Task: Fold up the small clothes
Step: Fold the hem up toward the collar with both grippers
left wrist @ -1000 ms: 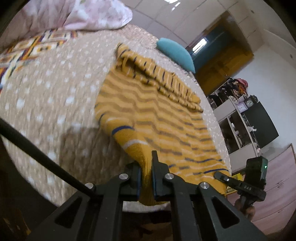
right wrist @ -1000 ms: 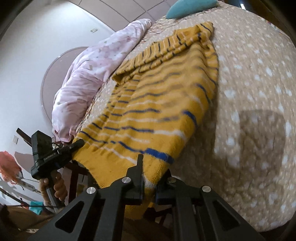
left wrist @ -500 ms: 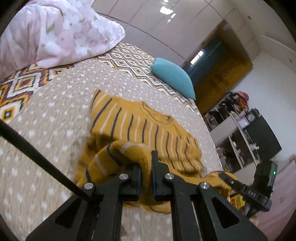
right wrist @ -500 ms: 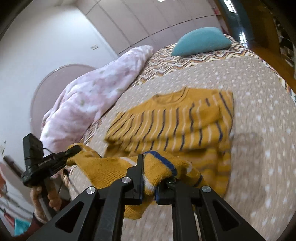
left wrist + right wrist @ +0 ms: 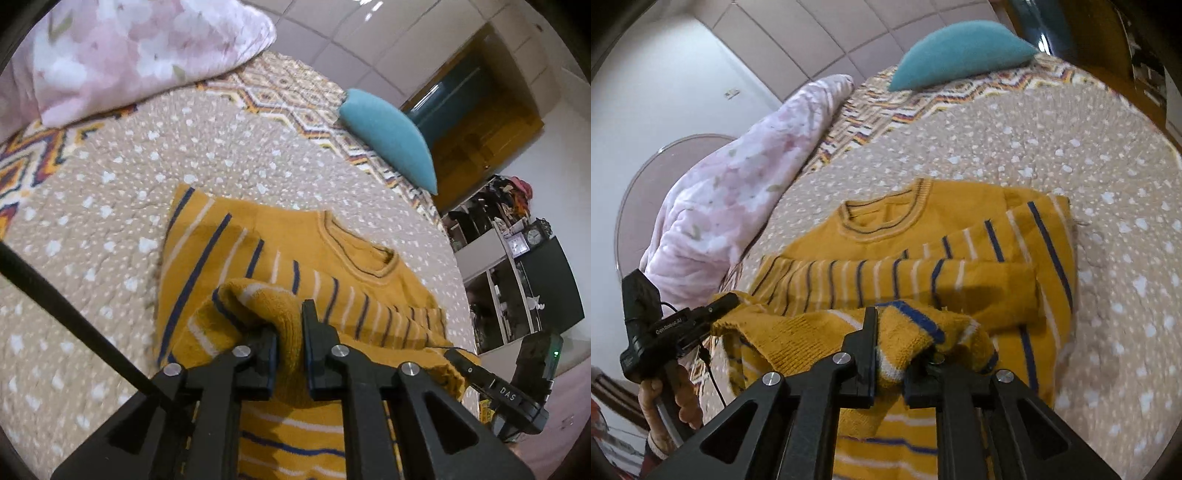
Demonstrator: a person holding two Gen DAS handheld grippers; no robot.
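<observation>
Both grippers matte black w/ angular arms, triangular cut-outs and round silver screws: left gripper (image 5: 290,332) has blue-edged pads and a thin black rod off its left side, right gripper (image 5: 890,347) looks the same build. Seen from the right wrist cam, the left unit's body reads "GenRobot.AI" in white, w/ a thin black cable below it. Bare-skinned hand (image 5: 670,400) under that lettering, reddish cuff at the wrist.

A fuzzy knitted sweater (image 5: 303,258) is laid on a matt quilted bedspread (image 5: 110,206), pinched by matt black plastic fingers (image 5: 314,332).
</observation>
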